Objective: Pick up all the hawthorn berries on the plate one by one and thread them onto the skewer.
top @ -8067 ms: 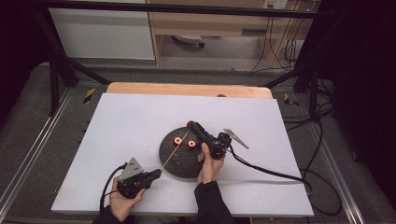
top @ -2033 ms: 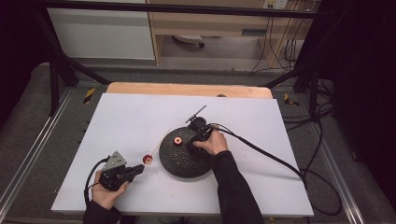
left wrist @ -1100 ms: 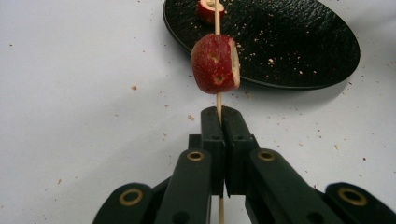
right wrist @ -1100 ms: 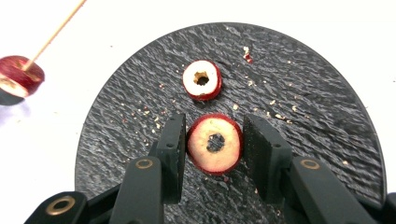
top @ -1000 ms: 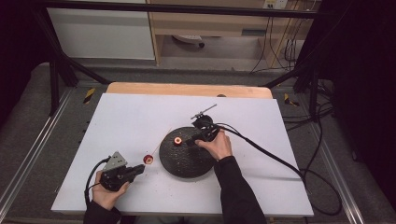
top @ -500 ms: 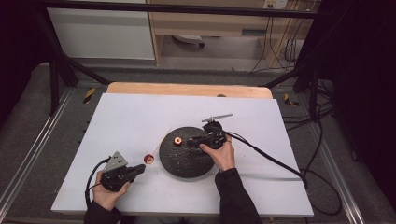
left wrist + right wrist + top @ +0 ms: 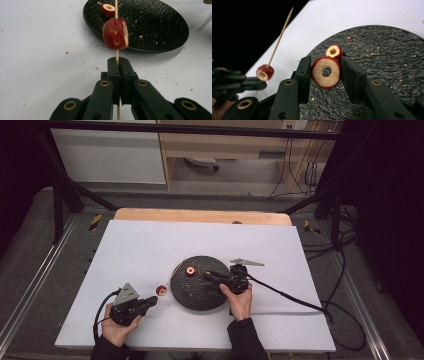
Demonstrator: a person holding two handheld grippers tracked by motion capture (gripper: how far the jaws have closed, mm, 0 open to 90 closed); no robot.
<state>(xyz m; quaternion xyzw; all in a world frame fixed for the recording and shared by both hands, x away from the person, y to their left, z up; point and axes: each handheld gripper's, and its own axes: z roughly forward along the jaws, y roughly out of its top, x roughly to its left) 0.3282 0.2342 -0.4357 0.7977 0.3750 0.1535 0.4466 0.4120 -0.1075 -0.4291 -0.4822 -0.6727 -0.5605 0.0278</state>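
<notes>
My left gripper (image 7: 119,62) is shut on a thin wooden skewer (image 7: 116,53) that points toward the black round plate (image 7: 155,27). A red fruit piece (image 7: 115,34) is threaded on the skewer just beyond the jaws. In the high view this gripper (image 7: 152,301) rests at the near left of the table. My right gripper (image 7: 326,65) is shut on a cored red fruit ring (image 7: 326,75), held just above the plate (image 7: 387,62). A smaller cored piece (image 7: 334,52) lies on the plate behind it. Seen from above, the right gripper (image 7: 207,275) points left over the plate (image 7: 200,295).
Crumbs are scattered over the plate and the white table cover (image 7: 125,250). The right gripper's black cable (image 7: 290,297) trails off to the right. A wooden table edge (image 7: 200,215) runs along the back, with a dark metal frame and shelves beyond.
The right hand has moved right and toward the near side, sinking closer to the plate with the fruit ring still held. The left hand and skewer have stayed still.
</notes>
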